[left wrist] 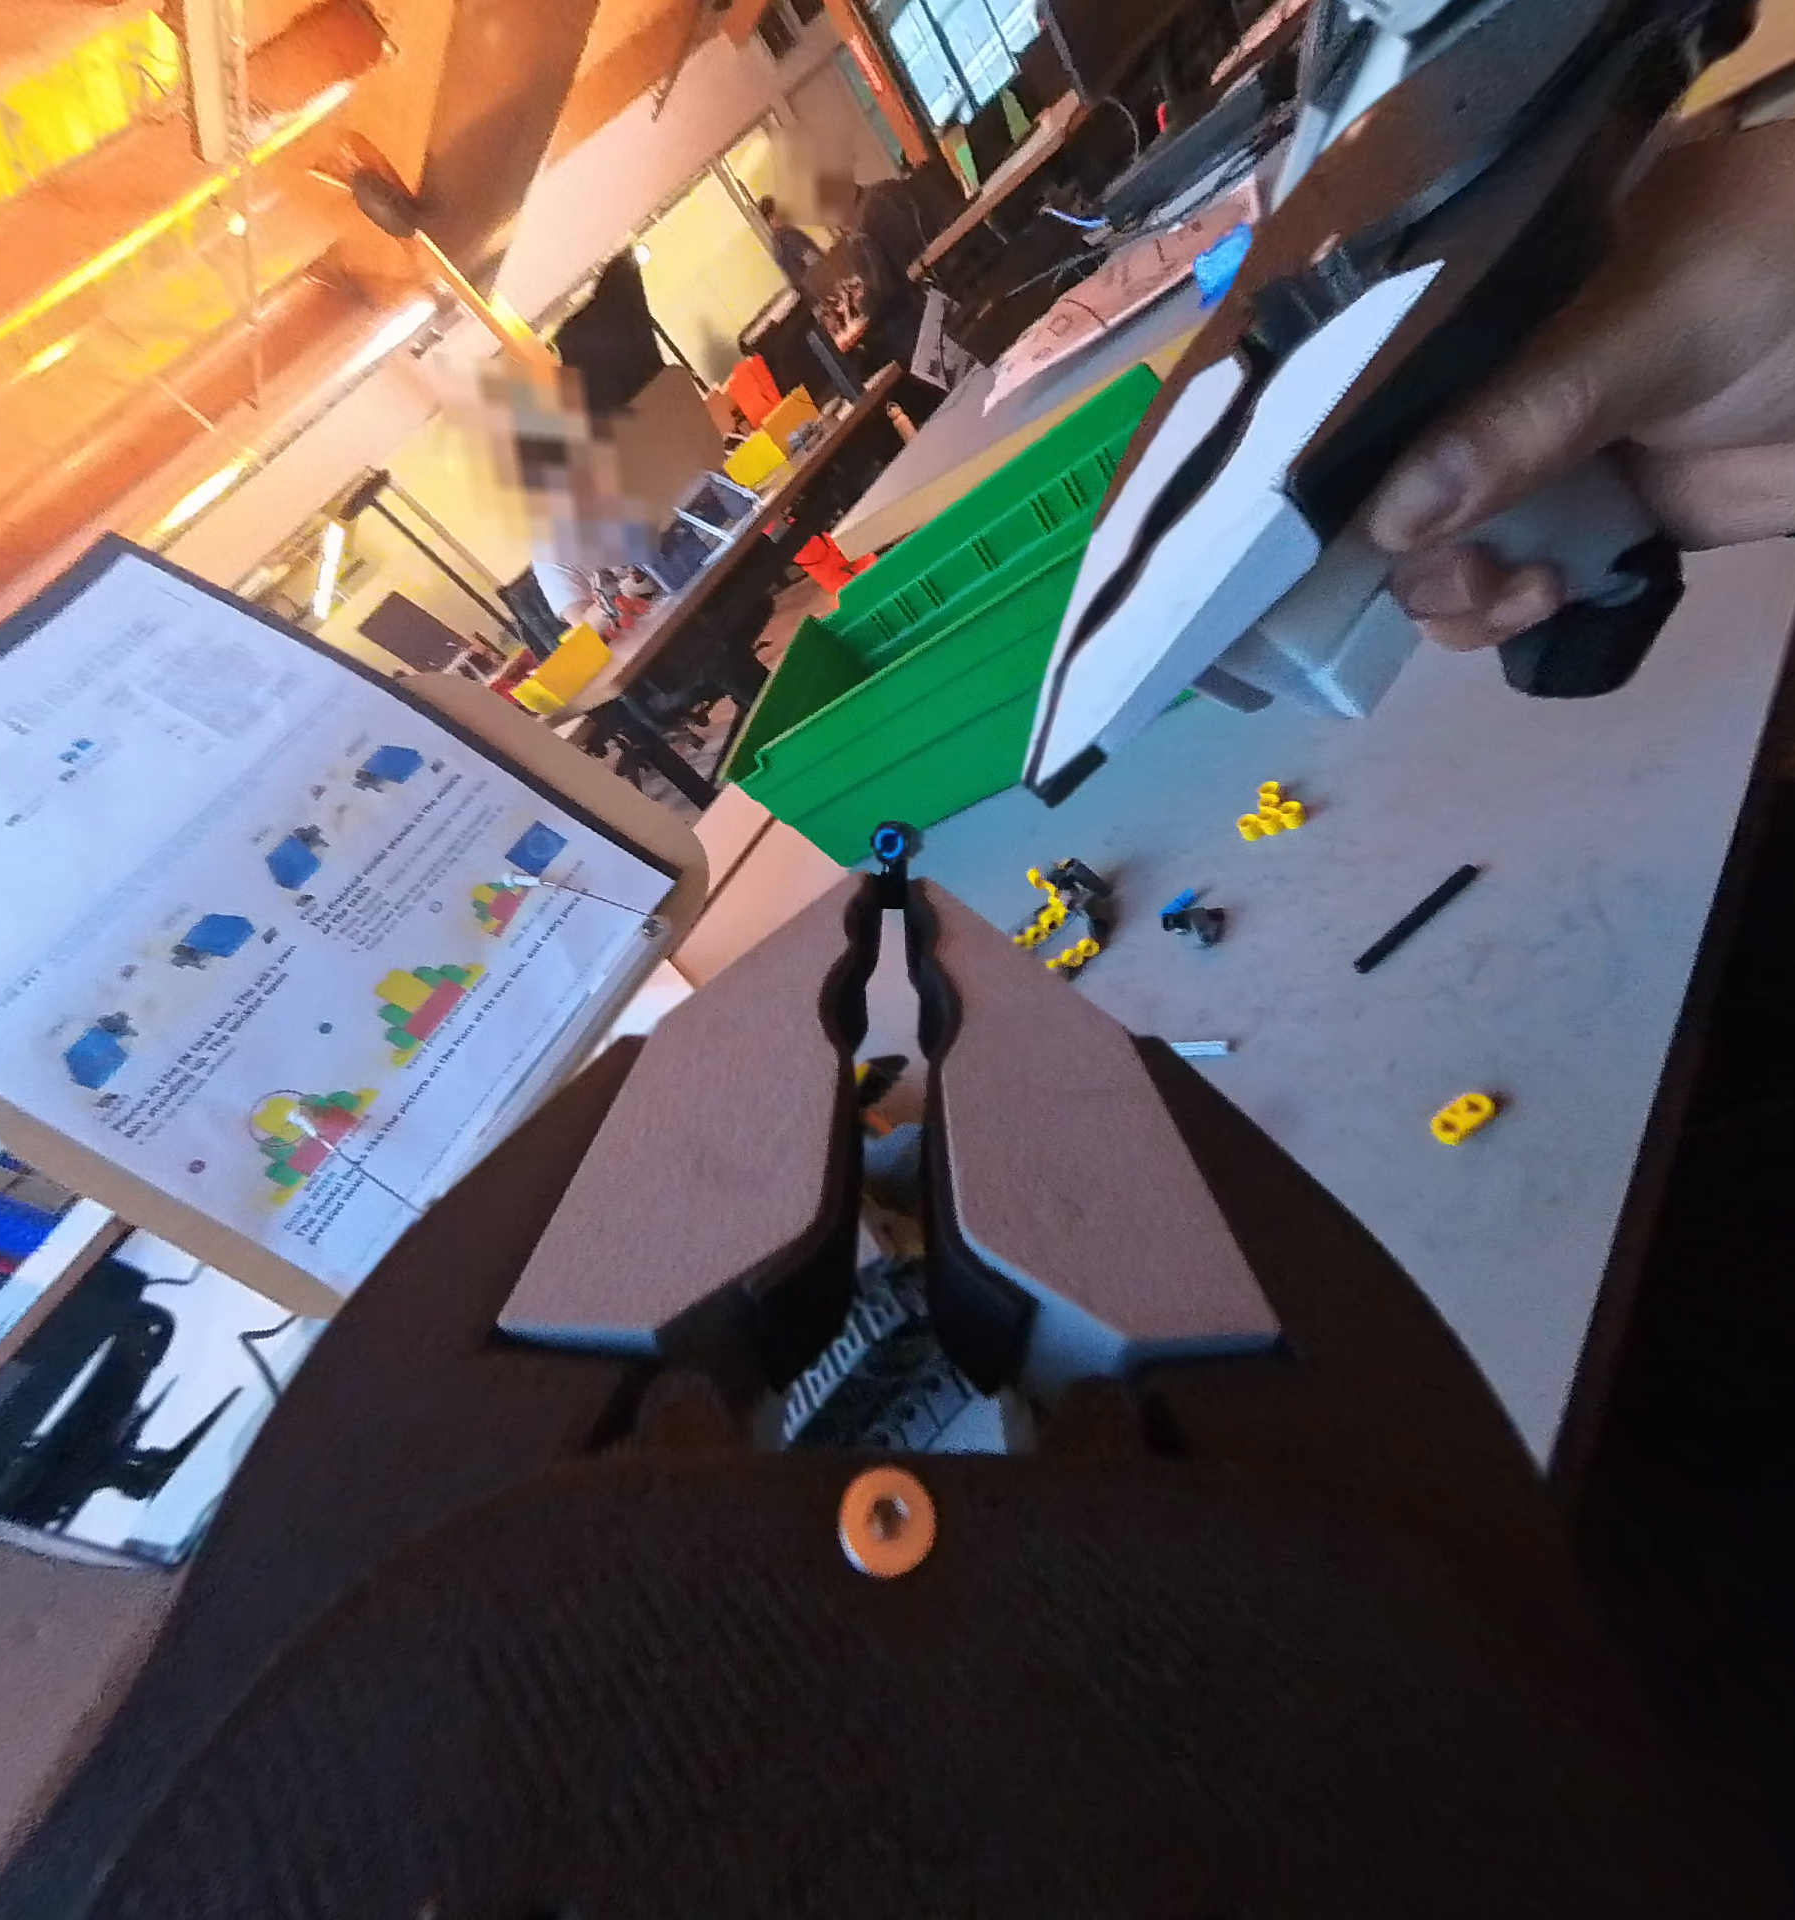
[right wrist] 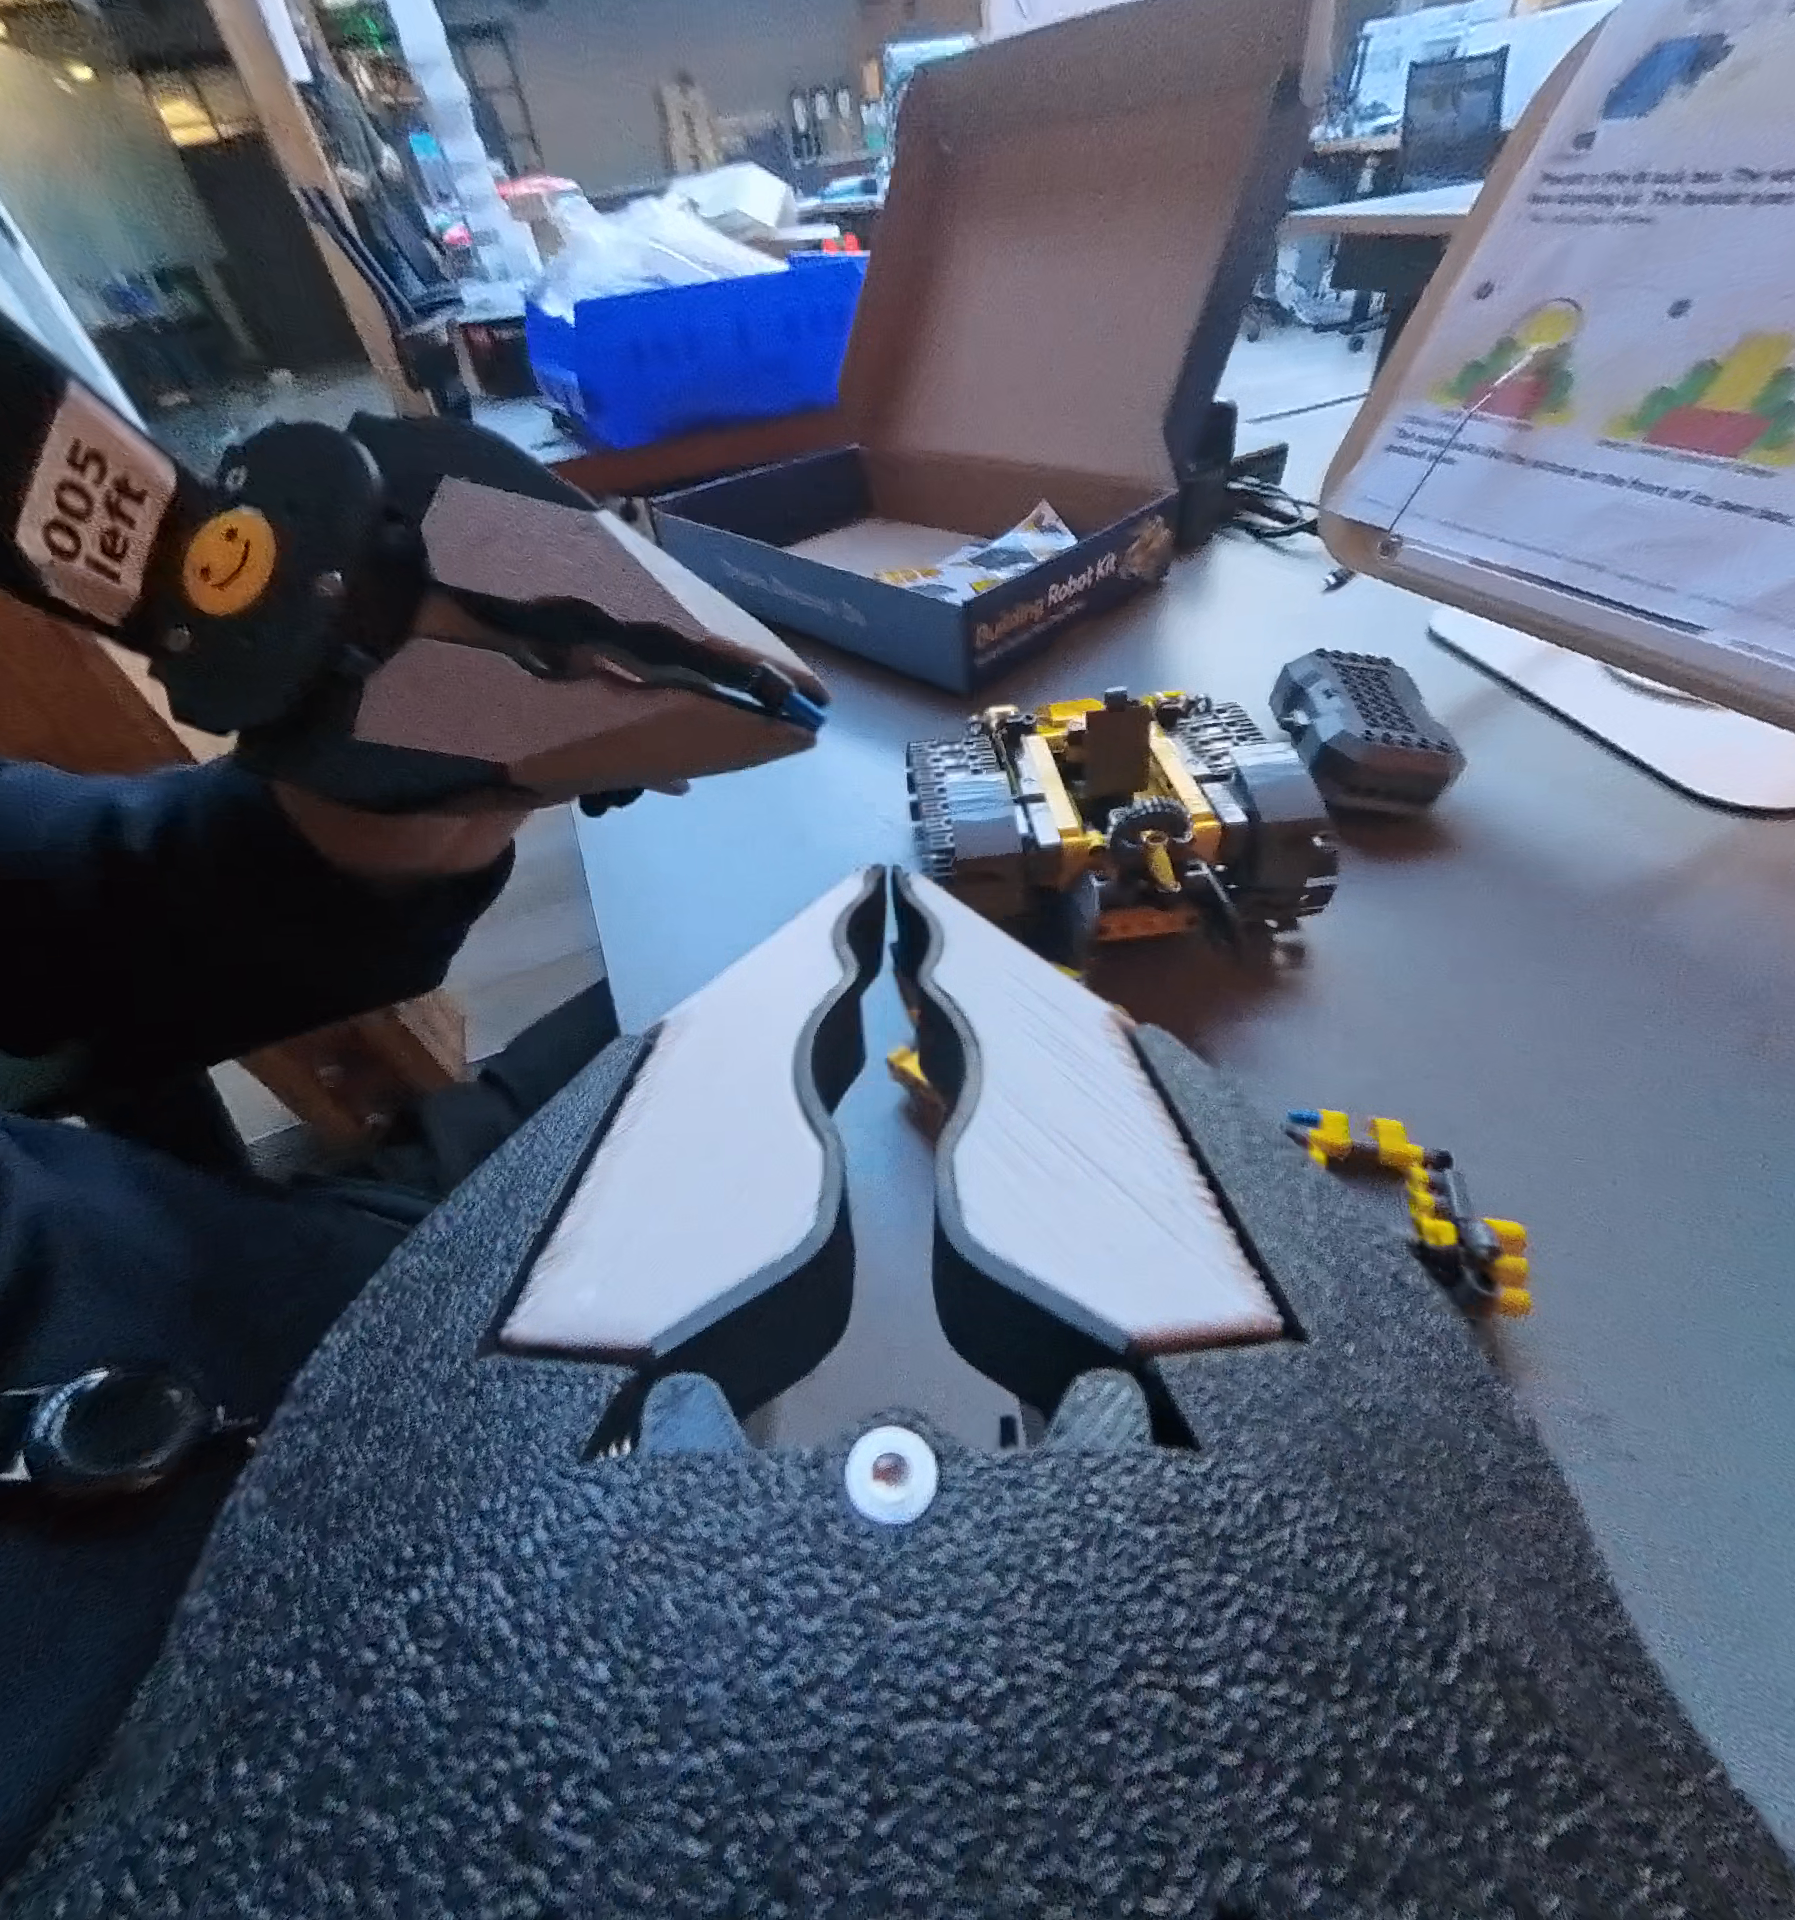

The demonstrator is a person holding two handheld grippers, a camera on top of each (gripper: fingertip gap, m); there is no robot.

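My left gripper [left wrist: 893, 883] is shut on a small blue-and-black pin [left wrist: 891, 844] that sticks out past its tips. The right wrist view shows it [right wrist: 805, 698] held in the air left of a yellow-and-grey tracked brick vehicle [right wrist: 1121, 821], with the blue pin [right wrist: 801, 711] at its tip. The vehicle shows partly through the gap under my left fingers [left wrist: 877, 1351]. My right gripper [right wrist: 889, 881] is shut with nothing seen between its tips, just in front of the vehicle. It also shows in the left wrist view [left wrist: 1064, 774], held by a hand above the table.
A green bin [left wrist: 924, 686], loose yellow pieces [left wrist: 1269, 810], a black axle [left wrist: 1418, 920] and a yellow-black assembly [right wrist: 1423, 1205] lie on the table. An open cardboard box [right wrist: 976, 499], a grey block [right wrist: 1366, 727], a blue bin [right wrist: 695, 343] and an instruction board [right wrist: 1641, 343] stand behind. The left gripper's tips are roughly 4 centimeters from the right gripper's.
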